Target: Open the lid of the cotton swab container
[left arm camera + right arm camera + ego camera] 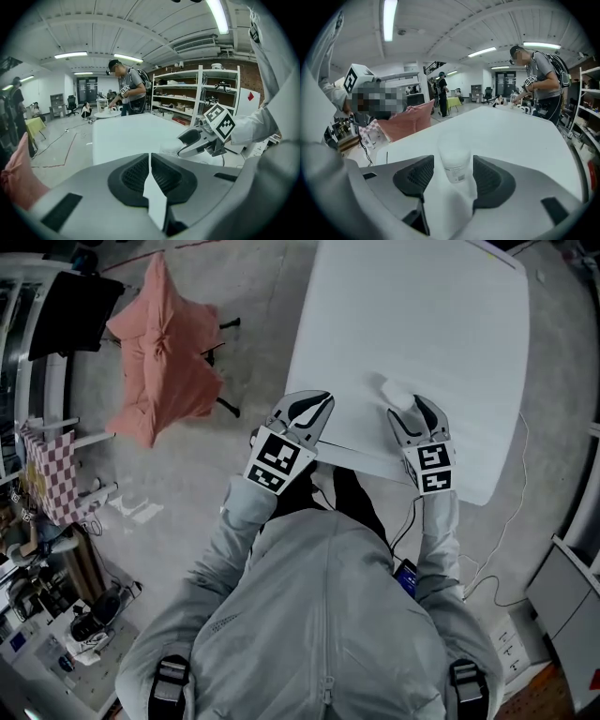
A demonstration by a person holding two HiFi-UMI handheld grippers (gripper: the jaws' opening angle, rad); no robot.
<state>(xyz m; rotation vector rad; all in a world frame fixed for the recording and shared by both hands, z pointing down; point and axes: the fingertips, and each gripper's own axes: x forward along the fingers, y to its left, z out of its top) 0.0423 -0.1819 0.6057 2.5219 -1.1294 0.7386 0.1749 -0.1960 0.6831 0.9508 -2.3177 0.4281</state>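
Two claws: left claw closed, empty; right claw open around the swab container.

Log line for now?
left gripper: shut, empty | right gripper: open around small translucent plastic cotton swab container, not gripped | container: upright on white table

jacket: light grey, front zip | shoulder straps: black buckles | left gripper, right gripper: grey, marker cubes
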